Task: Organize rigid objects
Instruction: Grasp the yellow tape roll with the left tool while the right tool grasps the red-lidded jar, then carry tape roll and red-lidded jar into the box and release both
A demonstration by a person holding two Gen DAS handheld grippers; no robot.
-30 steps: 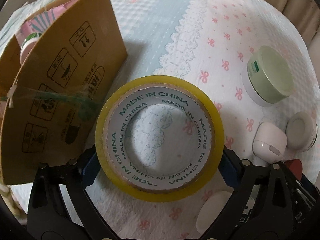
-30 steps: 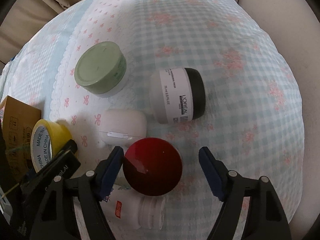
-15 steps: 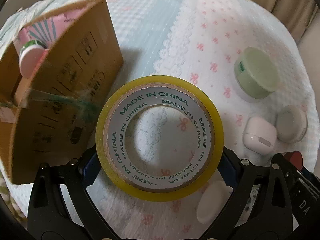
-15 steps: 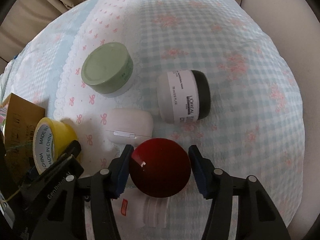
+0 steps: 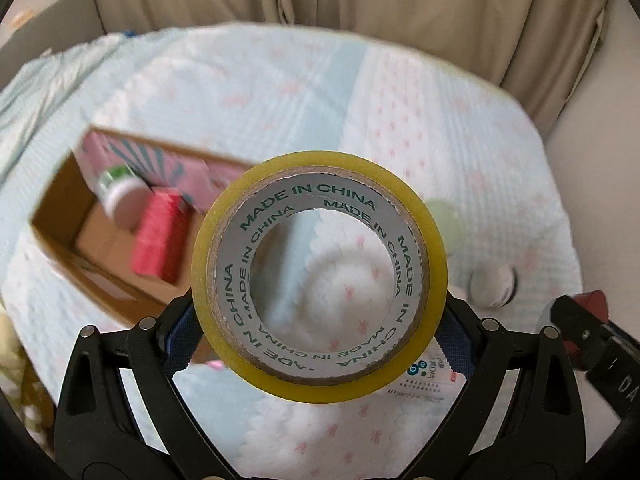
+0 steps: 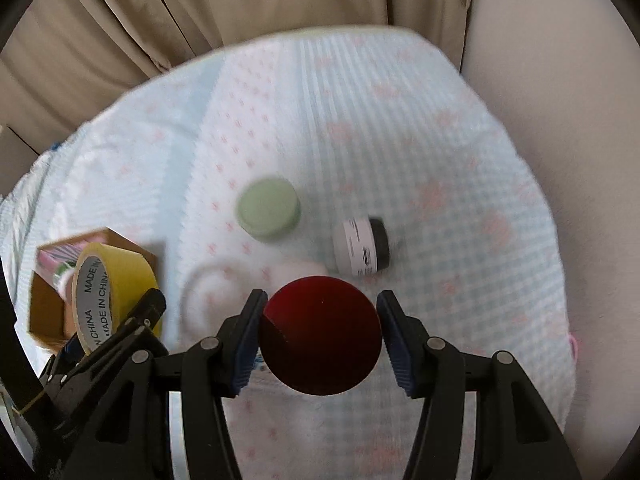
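My left gripper is shut on a yellow tape roll printed "MADE IN CHINA" and holds it high above the bed, right of the open cardboard box. The roll also shows in the right wrist view. My right gripper is shut on a dark red round lid, lifted off the bedding. On the bed lie a green-lidded jar, a white jar with a black cap on its side, and a white case.
The box holds a pink carton, a red packet and a small bottle. A white ring-shaped object and a white bottle lie near the grippers. Curtains hang behind the bed.
Both grippers rose well above the bed, so the objects look smaller and the box's inside shows. The right gripper closed on the red lid and lifted it.
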